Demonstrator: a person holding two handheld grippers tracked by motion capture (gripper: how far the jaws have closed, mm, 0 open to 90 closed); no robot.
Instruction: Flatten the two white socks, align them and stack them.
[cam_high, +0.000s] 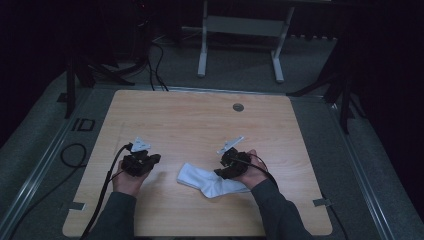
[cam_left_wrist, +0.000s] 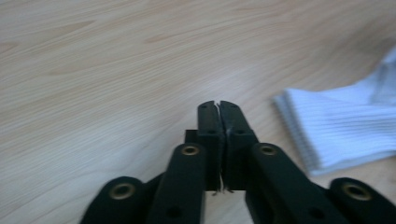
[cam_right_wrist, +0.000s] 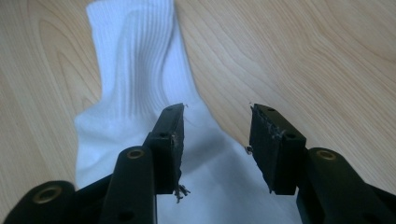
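Note:
A white ribbed sock (cam_high: 210, 180) lies flat on the wooden table (cam_high: 200, 125), between the two hands. My left gripper (cam_high: 155, 159) is to its left, jaws pressed together with nothing between them; in the left gripper view its tips (cam_left_wrist: 218, 106) point at bare wood, with the sock's cuff (cam_left_wrist: 336, 126) off to the right. My right gripper (cam_high: 221, 172) hovers over the sock's right part. In the right gripper view its jaws (cam_right_wrist: 217, 116) stand apart above the sock (cam_right_wrist: 140, 93), not touching it.
A round grommet (cam_high: 238, 107) sits in the table near its far edge. Cables (cam_high: 107, 185) trail from both grippers toward the near edge. A desk frame (cam_high: 240, 40) stands on the floor beyond the table.

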